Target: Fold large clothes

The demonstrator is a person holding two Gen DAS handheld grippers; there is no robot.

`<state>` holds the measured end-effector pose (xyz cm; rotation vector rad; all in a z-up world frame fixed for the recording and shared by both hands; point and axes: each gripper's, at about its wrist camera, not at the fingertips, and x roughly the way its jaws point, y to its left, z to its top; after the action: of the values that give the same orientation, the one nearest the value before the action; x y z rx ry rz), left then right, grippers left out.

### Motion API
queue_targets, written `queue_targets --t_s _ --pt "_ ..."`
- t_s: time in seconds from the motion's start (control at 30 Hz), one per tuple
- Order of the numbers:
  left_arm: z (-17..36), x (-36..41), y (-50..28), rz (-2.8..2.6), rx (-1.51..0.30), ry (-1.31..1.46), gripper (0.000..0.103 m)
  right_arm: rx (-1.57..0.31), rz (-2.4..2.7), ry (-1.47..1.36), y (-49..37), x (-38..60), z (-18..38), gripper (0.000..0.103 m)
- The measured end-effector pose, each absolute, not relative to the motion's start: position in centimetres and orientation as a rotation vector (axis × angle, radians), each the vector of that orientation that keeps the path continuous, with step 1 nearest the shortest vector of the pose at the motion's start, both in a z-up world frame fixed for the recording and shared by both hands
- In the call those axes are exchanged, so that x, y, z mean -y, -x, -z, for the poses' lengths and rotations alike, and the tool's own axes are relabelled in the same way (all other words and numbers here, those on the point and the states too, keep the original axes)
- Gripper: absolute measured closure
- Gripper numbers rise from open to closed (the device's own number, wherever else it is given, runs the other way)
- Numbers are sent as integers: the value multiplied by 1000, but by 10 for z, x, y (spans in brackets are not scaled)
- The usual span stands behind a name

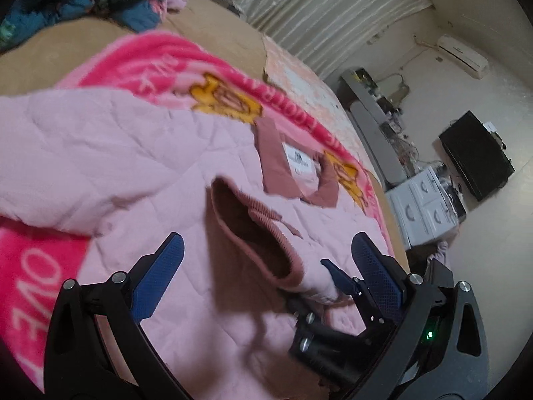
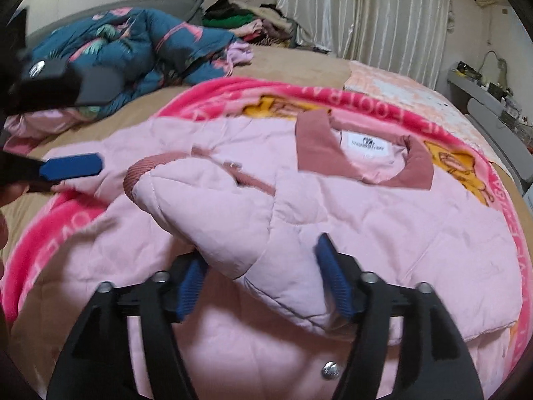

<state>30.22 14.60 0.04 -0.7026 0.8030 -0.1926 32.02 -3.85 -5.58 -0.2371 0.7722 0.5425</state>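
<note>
A pale pink quilted jacket (image 2: 383,233) lies face up on a bright pink blanket (image 2: 233,96), its dusty-rose collar (image 2: 313,146) and white label at the far side. One sleeve is folded across the chest, and its ribbed cuff (image 2: 140,173) points left. My right gripper (image 2: 263,283) is open, with the upper sleeve lying loose between its blue pads. My left gripper (image 1: 266,266) is also open, and the cuff's opening (image 1: 260,233) sits just ahead of its fingers. In the right wrist view the left gripper (image 2: 111,123) hovers at the left edge beside the cuff. One finger (image 1: 336,276) of the right gripper shows against the sleeve.
The blanket covers a bed with a tan sheet (image 2: 293,66). A teal floral quilt (image 2: 133,43) and a pile of clothes (image 2: 246,23) lie at the bed's far end. Curtains (image 2: 366,10) hang behind. White drawers (image 1: 423,200) and a black box (image 1: 476,153) stand beyond the bed's edge.
</note>
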Motion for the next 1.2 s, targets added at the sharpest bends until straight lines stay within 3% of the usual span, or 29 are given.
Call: queue_targets --t_s 0.07,0.33,0.63,0.67,0.87,0.97,1.2 --pt "11 -141 -306 208 -834 732 9 -782 -571 181 -310 48 54 7" --pt "63 -110 -321 221 -999 753 9 -805 -537 95 -280 101 49 6" --pt "66 -86 -329 151 -968 600 10 -792 -348 -59 -277 186 43 6" --pt "66 -83 -330 140 -968 572 14 -790 -336 -67 -276 191 43 6" --pt "50 -68 -323 133 -878 379 80 -763 -269 -114 -282 220 39 6" --pt "38 -66 -321 142 -829 336 88 -759 -251 -131 -283 230 39 6" --pt "-5 -80 -315 184 -729 368 90 -730 -242 -176 -296 249 20 6"
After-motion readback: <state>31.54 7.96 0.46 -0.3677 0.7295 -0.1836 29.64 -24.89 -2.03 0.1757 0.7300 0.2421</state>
